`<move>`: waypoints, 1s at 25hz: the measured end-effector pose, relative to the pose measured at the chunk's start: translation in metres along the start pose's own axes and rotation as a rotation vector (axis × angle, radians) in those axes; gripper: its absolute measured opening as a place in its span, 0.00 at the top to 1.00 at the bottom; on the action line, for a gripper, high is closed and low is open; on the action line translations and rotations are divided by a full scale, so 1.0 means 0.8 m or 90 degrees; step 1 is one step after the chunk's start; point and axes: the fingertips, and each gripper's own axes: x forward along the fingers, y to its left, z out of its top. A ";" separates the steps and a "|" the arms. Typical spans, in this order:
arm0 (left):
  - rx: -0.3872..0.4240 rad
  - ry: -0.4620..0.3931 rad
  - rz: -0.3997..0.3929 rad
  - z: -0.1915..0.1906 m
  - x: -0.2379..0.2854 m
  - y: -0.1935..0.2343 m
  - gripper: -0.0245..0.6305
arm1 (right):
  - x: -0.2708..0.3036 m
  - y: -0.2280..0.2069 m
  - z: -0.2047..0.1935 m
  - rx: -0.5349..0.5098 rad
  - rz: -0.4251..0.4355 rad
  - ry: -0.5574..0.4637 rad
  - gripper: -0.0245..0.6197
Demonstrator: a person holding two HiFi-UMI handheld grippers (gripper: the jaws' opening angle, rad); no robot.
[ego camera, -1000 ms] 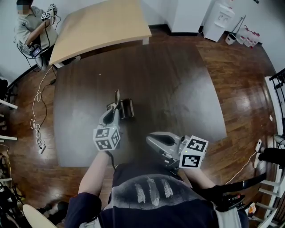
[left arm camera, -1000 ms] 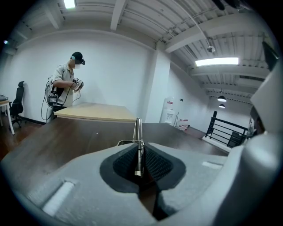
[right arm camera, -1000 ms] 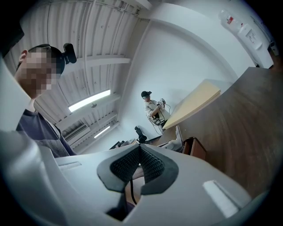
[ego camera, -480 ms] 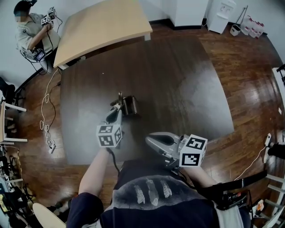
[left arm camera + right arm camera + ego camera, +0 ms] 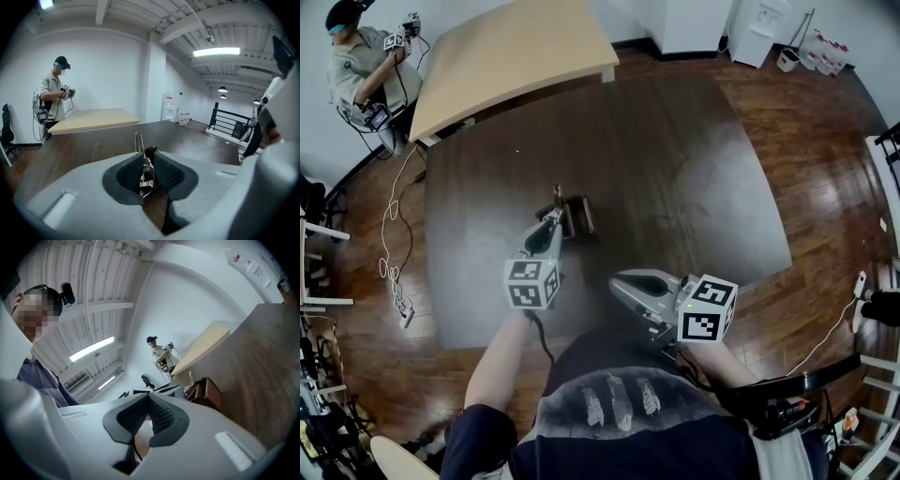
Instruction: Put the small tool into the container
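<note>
The left gripper (image 5: 149, 153) has dark, ribbed rubber pads that stand only a sliver apart. They have just been easing open, but they lie against the flat sides of the small shiny metal tool (image 5: 146, 174), which stands upright between them with its thin blade poking above the tips. Just beyond those tips, and partly under the tool, sits the dark brown glossy container (image 5: 150, 149), a small box-like shape.

The right gripper (image 5: 147, 393) has the same ribbed pads, and they meet at the tips with nothing between them. It hangs near the table's near edge, to the right of the left gripper and well apart from the container (image 5: 579, 216).

The container rests on the broad, dull dark brown table (image 5: 675, 169). The tabletop is bare to the right and on the far side, and its edges are well away. A pale wooden table (image 5: 516, 56) adjoins the far left corner, with glossy plank floor (image 5: 806, 122) around both.
</note>
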 end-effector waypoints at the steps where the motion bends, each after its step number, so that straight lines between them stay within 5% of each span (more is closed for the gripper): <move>1: 0.000 -0.008 -0.005 0.002 -0.001 0.007 0.87 | 0.008 -0.005 -0.001 -0.002 -0.011 0.001 0.96; 8: -0.023 -0.098 -0.075 0.039 -0.049 0.008 0.87 | 0.037 0.006 0.008 -0.054 -0.064 -0.001 0.96; 12: -0.109 -0.111 -0.168 0.043 -0.091 -0.005 0.87 | 0.053 0.043 0.009 -0.075 -0.072 0.018 0.96; 16: -0.107 -0.134 -0.215 0.046 -0.109 -0.006 0.88 | 0.071 0.059 -0.003 -0.084 -0.088 0.023 0.96; 21: -0.176 -0.140 -0.287 0.055 -0.110 -0.015 0.96 | 0.085 0.046 -0.007 -0.103 -0.119 0.025 0.96; 25: -0.158 -0.171 -0.337 0.077 -0.130 -0.028 0.96 | 0.092 0.059 0.000 -0.128 -0.122 0.020 0.96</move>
